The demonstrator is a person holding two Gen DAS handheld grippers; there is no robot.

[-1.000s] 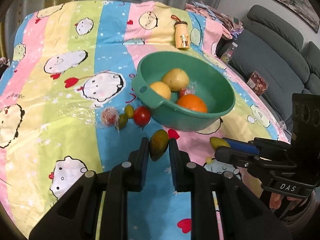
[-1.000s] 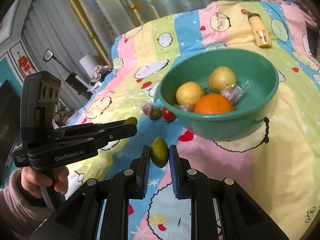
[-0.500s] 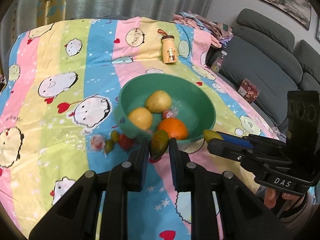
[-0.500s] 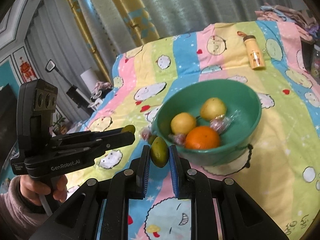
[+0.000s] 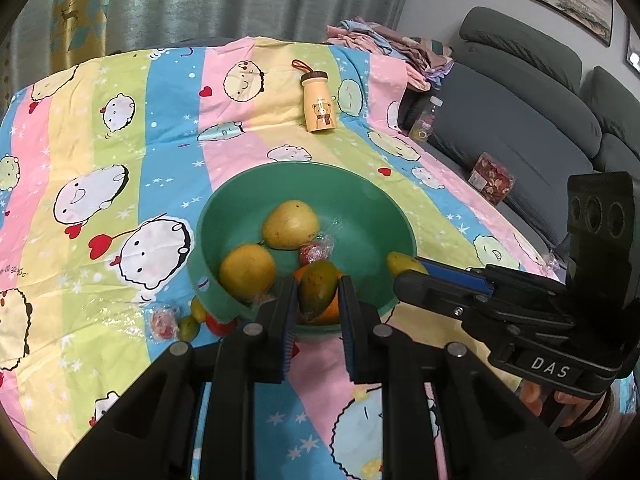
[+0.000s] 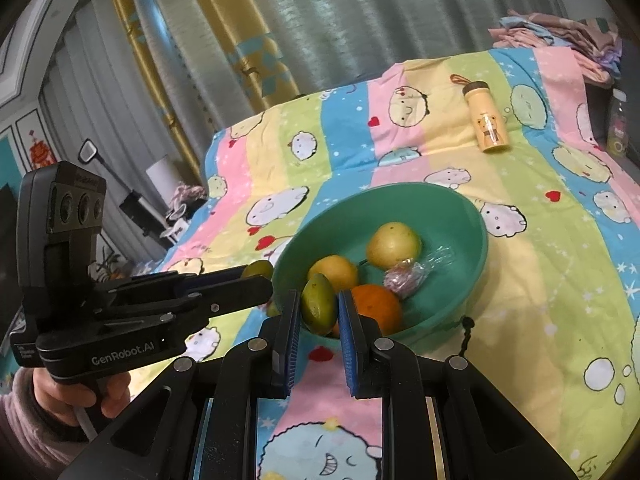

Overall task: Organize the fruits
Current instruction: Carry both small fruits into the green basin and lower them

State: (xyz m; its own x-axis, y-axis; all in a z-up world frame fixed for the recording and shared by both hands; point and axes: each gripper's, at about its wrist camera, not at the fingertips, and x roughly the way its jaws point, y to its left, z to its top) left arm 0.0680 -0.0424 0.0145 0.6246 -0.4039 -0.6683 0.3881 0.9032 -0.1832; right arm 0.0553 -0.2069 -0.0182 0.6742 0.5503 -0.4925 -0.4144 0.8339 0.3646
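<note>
Jaws clamped on both mangoes, now nearer the bowl [image 5: 404,236]

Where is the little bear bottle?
In both wrist views the bear bottle lies on the striped blanket, beyond the green bowl, toward the far edge.

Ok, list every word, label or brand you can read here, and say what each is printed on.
"DAS": on the black plastic right gripper.
"GenRobot.AI": on the black plastic left gripper; the small label beside it is too small to read.
Cream bear-print bottle: its tiny print is unreadable.
</note>
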